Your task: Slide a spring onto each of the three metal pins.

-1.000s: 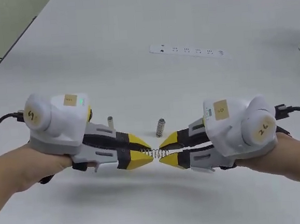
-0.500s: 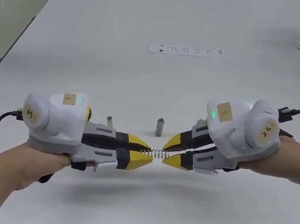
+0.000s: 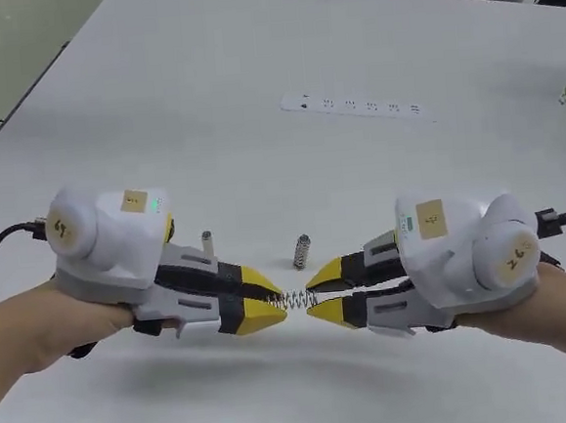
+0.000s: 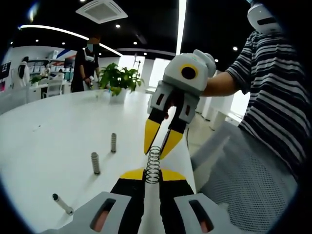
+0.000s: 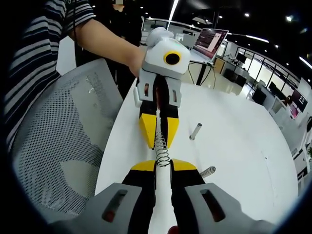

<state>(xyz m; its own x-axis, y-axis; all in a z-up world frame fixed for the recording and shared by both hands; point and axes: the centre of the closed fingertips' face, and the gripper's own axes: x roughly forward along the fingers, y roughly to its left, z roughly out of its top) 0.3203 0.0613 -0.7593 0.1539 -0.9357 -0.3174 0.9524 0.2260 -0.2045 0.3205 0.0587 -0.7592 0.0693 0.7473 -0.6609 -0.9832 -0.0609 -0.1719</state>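
Spring (image 3: 295,297) hangs level off the table (image 3: 251,57), close to its near edge, bridging the two tips. Left gripper (image 3: 278,302) is clamped on one end, right gripper (image 3: 311,295) pinches the other. Just beyond stand a sprung pin (image 3: 303,251) and a bare pin (image 3: 207,241), apart. Open tabletop runs on to a far power strip (image 3: 353,106).
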